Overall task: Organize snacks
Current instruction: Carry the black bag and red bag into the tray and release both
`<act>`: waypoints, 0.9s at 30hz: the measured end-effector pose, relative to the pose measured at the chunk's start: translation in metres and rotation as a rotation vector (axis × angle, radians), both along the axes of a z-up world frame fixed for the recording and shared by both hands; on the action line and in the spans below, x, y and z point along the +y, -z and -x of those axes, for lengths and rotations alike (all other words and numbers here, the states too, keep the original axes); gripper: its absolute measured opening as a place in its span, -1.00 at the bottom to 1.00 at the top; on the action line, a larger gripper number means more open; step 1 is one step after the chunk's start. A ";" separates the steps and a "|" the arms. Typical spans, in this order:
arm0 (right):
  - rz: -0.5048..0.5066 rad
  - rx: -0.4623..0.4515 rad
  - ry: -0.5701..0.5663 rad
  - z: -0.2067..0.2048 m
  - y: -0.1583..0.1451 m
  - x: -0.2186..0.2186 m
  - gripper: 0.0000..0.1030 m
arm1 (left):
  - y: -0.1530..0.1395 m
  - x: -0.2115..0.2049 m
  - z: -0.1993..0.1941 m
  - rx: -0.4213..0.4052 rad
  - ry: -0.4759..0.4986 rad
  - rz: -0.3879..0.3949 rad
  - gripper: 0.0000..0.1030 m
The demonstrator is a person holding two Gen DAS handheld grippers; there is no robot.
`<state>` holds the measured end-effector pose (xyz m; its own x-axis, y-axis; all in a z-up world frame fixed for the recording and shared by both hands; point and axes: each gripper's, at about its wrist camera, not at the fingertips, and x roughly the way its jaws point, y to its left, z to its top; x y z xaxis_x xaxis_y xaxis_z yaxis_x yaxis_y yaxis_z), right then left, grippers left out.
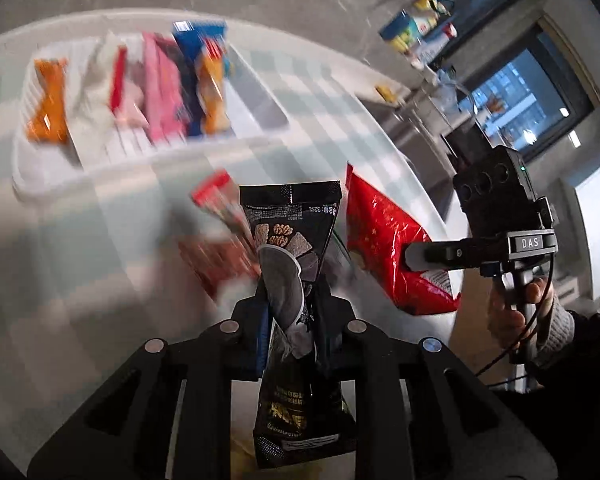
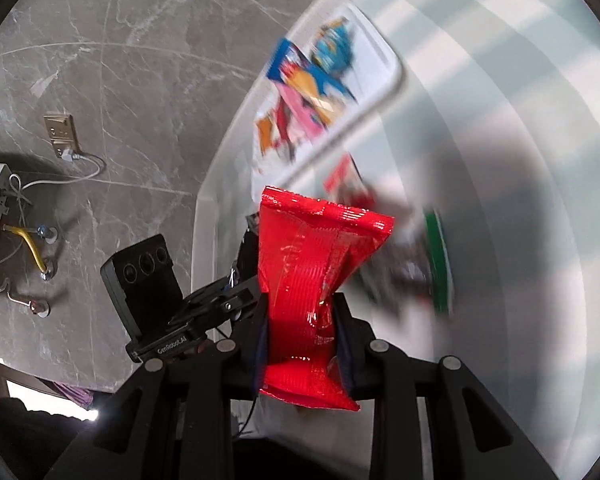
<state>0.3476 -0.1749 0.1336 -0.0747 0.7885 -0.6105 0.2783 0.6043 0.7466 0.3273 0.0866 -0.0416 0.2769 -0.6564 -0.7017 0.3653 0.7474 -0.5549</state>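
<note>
My left gripper (image 1: pixel 288 300) is shut on a black snack pouch (image 1: pixel 290 220) with walnut pictures, held up above the table. My right gripper (image 2: pixel 302 320) is shut on a shiny red snack bag (image 2: pixel 312 264), squeezed at its middle. The red snack bag (image 1: pixel 384 240) and the right gripper (image 1: pixel 416 258) also show at the right of the left wrist view, with a hand below. A white tray (image 1: pixel 256 100) beyond holds several upright packets: orange, white, pink, blue. The white tray (image 2: pixel 384 68) is blurred in the right wrist view.
Loose red and brown packets (image 1: pixel 220 240) lie on the checked tablecloth (image 1: pixel 80 240) between me and the tray. A green-edged packet (image 2: pixel 438 260) lies to the right. Past the table edge are a grey marble floor (image 2: pixel 140 80), a wall socket (image 2: pixel 62 132) and a cluttered counter (image 1: pixel 420 28).
</note>
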 end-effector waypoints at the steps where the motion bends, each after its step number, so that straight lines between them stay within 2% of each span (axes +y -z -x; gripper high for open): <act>1: 0.003 -0.018 -0.005 -0.013 0.002 0.003 -0.40 | -0.003 0.003 -0.010 -0.013 -0.011 -0.012 -0.68; 8: 0.057 -0.123 -0.066 -0.095 0.017 0.036 -0.40 | -0.020 0.034 -0.082 -0.083 -0.119 -0.115 -0.68; 15: 0.098 -0.182 -0.136 -0.156 0.039 0.082 -0.40 | -0.027 0.056 -0.142 -0.151 -0.194 -0.274 -0.67; 21: 0.187 -0.220 -0.227 -0.179 0.064 0.115 -0.40 | -0.020 0.063 -0.167 -0.186 -0.204 -0.381 -0.67; 27: 0.280 -0.250 -0.283 -0.188 0.081 0.125 -0.36 | -0.007 0.060 -0.172 -0.204 -0.210 -0.453 -0.65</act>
<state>0.5358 -0.0499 0.0522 -0.0868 0.5611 -0.8232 -0.0940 0.8180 0.5675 0.4997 0.1461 -0.0343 0.5303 -0.2161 -0.8198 0.2491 0.9640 -0.0930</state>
